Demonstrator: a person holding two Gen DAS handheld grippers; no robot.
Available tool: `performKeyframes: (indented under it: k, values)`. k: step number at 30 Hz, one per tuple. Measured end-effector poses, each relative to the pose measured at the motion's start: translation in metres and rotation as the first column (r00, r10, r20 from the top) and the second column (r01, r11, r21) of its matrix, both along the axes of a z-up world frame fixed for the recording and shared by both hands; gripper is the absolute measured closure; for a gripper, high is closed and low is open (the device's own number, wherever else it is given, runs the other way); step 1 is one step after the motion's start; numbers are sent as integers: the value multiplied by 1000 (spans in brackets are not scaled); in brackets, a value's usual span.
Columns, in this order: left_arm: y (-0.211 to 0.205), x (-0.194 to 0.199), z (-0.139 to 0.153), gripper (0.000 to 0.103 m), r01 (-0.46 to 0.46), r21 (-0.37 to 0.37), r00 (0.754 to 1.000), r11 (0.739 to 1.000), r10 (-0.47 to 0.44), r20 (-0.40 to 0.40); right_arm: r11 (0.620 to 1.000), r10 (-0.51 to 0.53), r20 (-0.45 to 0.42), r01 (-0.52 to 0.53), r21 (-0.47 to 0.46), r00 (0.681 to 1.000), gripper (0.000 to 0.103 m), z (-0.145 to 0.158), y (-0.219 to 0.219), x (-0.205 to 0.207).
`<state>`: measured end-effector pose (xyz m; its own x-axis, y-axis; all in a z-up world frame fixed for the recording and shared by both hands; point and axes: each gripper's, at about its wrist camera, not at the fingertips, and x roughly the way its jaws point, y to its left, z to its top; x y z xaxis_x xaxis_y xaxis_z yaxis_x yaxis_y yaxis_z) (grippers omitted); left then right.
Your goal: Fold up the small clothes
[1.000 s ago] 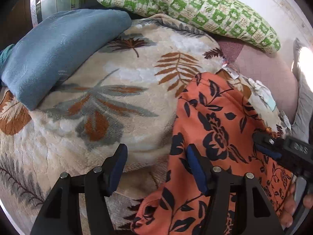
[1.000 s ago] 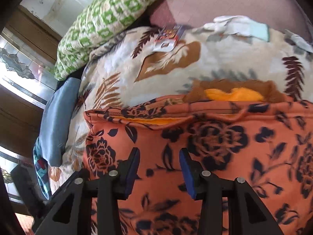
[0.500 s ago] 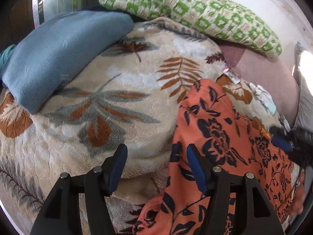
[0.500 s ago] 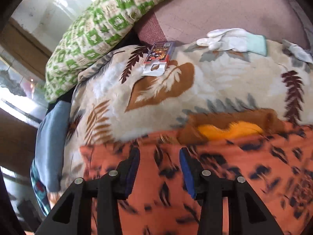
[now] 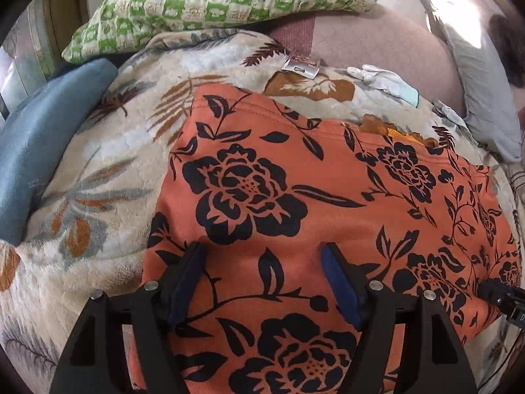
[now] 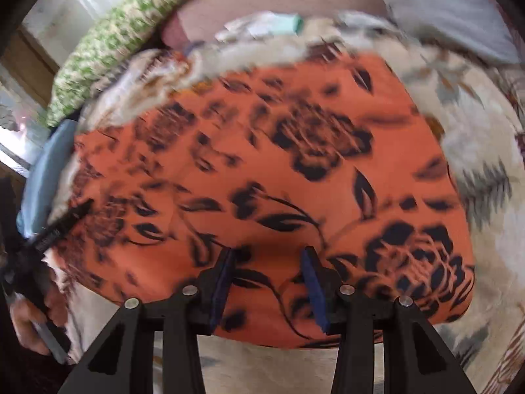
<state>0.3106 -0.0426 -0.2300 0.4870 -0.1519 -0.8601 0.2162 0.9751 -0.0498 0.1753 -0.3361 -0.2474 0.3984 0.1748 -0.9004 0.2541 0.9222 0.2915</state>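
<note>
The orange floral garment (image 5: 328,197) lies flat on the leaf-print blanket (image 5: 98,170), with bare blanket along its left edge. The left gripper (image 5: 262,282) is opening above the cloth, gripping nothing. The right gripper (image 6: 267,279) stands apart, nothing clamped. The green pillow (image 5: 223,0) borders the far side.

Each gripper is matte black: the left gripper (image 5: 262,262) and the right gripper (image 6: 267,259) both have angular, triangular-cutout finger arms studded with round silver screw heads and tipped with dark blue pads (image 5: 338,282). At the lower left of the right wrist view, a bare hand (image 6: 31,315) wraps a grey handle beneath another black frame.
</note>
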Motion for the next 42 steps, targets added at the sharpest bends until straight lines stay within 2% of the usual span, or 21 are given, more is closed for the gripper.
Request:
performKeyframes:
  k: [2, 3, 6, 8, 10, 11, 12, 14, 15, 19, 22, 24, 27, 31, 33, 38, 42]
  values:
    - [5, 0, 6, 29, -11, -32, 1000, 999, 11, 3, 999, -7, 27, 6, 34, 1000, 57, 2, -6, -2]
    - [13, 2, 11, 29, -30, -78, 999, 996, 31, 10, 999, -14, 38, 12, 52, 999, 57, 7, -9, 0]
    - [40, 7, 22, 29, -114, -135, 993, 984, 118, 23, 993, -51, 151, 34, 117, 987, 56, 22, -21, 3]
    - [67, 12, 20, 29, -195, -161, 981, 968, 193, -27, 988, -56, 191, 28, 150, 980, 53, 22, -23, 5]
    - [89, 15, 13, 29, -256, -194, 966, 947, 241, -95, 980, -36, 169, 1, 199, 985, 50, 8, -18, 10]
    - [100, 14, 10, 29, -287, -210, 956, 935, 264, -129, 981, -13, 130, -13, 195, 991, 50, -1, -12, 13]
    - [107, 11, 9, 29, -307, -219, 949, 926, 281, -145, 991, 15, 124, -32, 133, 992, 50, -4, -3, 15]
    - [119, -2, 12, 29, -342, -257, 938, 904, 310, -156, 996, 66, 140, -75, 56, 988, 49, 5, 8, 16]
    - [122, -8, 15, 29, -349, -274, 936, 896, 315, -159, 994, 74, 155, -85, 66, 985, 49, 9, 10, 14]
    - [126, -33, 19, 25, -360, -279, 931, 890, 325, -167, 976, 56, 209, -97, 194, 976, 49, 21, 7, 0]
    - [129, -57, 7, 25, -404, -243, 909, 882, 358, -215, 974, 59, 230, -106, 199, 971, 49, 30, 8, -13]
    - [128, -69, 1, 25, -426, -252, 896, 869, 368, -248, 965, 53, 240, -111, 236, 969, 49, 32, 4, -20]
    - [126, -87, 5, 25, -444, -254, 891, 859, 393, -227, 957, 57, 259, -126, 260, 964, 49, 37, 5, -26]
    - [118, -88, -1, 24, -459, -229, 878, 859, 398, -267, 957, 50, 285, -128, 261, 957, 49, 43, 7, -30]
    - [117, -86, -1, 23, -482, -225, 866, 847, 422, -267, 955, 44, 288, -125, 268, 957, 49, 44, 5, -32]
    - [111, -79, 0, 23, -531, -317, 840, 786, 437, -323, 959, 42, 303, -124, 256, 952, 49, 49, -1, -41]
    - [93, -75, 1, 23, -517, -351, 850, 781, 418, -321, 961, 44, 310, -125, 247, 950, 49, 51, -7, -45]
